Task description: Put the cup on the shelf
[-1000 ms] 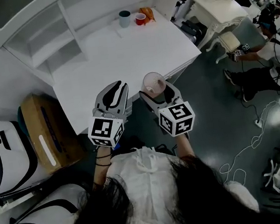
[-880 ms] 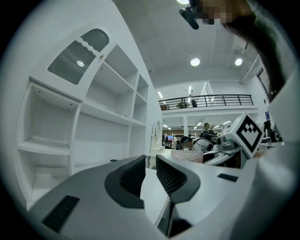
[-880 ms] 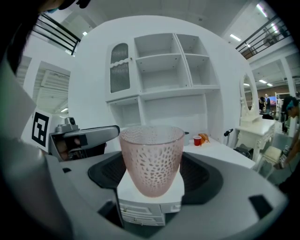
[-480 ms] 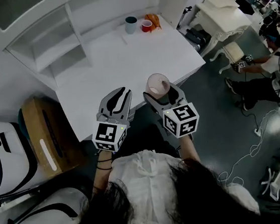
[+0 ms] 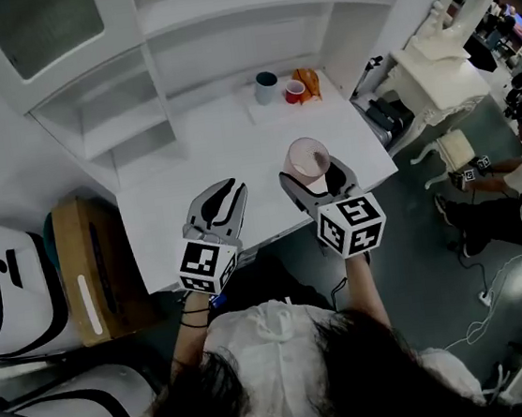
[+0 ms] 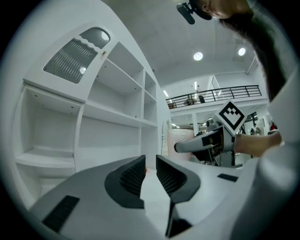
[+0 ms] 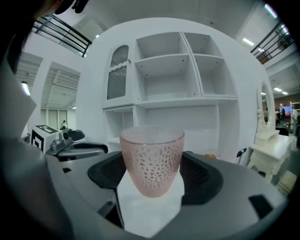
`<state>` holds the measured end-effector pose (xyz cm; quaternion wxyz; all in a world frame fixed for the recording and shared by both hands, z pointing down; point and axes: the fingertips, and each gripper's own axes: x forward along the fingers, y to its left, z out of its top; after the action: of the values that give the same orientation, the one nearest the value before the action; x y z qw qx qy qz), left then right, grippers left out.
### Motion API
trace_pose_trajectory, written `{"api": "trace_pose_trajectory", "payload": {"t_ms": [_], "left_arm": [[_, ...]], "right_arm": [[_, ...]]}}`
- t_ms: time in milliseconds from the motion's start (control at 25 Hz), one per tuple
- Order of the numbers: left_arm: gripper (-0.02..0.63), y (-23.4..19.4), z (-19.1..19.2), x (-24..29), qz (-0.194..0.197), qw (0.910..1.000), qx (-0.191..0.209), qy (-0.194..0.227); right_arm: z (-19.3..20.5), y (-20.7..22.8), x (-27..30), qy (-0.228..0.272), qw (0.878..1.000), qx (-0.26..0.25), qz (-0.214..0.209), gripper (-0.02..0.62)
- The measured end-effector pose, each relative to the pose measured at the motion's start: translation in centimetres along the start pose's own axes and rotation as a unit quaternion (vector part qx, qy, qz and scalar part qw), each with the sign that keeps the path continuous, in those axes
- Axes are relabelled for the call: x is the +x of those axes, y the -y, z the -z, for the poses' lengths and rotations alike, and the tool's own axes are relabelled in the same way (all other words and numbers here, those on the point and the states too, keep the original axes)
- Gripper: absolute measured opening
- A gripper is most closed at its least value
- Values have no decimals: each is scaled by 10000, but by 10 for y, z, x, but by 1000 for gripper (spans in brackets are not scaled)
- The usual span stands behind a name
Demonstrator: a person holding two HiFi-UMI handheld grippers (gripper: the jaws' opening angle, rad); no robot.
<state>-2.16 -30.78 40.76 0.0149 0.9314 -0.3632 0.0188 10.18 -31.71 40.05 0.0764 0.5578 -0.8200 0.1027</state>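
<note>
A pink textured glass cup (image 5: 309,158) stands upright between the jaws of my right gripper (image 5: 315,177), which is shut on it above the front edge of the white table (image 5: 225,146). The right gripper view shows the cup (image 7: 152,159) held at its lower half, facing the white shelf unit (image 7: 180,101). My left gripper (image 5: 226,200) hovers beside it on the left, shut and with nothing in it. The shelf unit (image 5: 218,14) rises at the table's back with bare compartments. In the left gripper view, the cup (image 6: 180,139) shows to the right.
A blue-grey cup (image 5: 266,87), a red cup (image 5: 295,91) and an orange object (image 5: 309,82) sit at the table's back right. A cardboard box (image 5: 95,280) stands left of the table. White ornate furniture (image 5: 437,68) and a seated person (image 5: 512,177) are at the right.
Both grippers have moved forward from the table's front edge to over its surface, closer to the shelf unit. The right gripper still holds the cup.
</note>
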Motion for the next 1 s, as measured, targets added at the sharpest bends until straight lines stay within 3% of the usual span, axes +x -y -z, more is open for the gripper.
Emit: {"api": "trace_pose_trajectory", "payload": {"t_ms": [200,440,1000], "left_arm": [[72,-16,-3,34,-200,9996,156,-97],[72,-40,-30,66,-605,9979,204,94],[72,-68,-55,114,-1121,9933,234,118]], "right_arm": [[-42,34,34,87,9988,-351,-318,347],[-104,68,66,364,9937,-786,-710,347],[-263,107,142,913,9714,-1482,-1617,347]]}}
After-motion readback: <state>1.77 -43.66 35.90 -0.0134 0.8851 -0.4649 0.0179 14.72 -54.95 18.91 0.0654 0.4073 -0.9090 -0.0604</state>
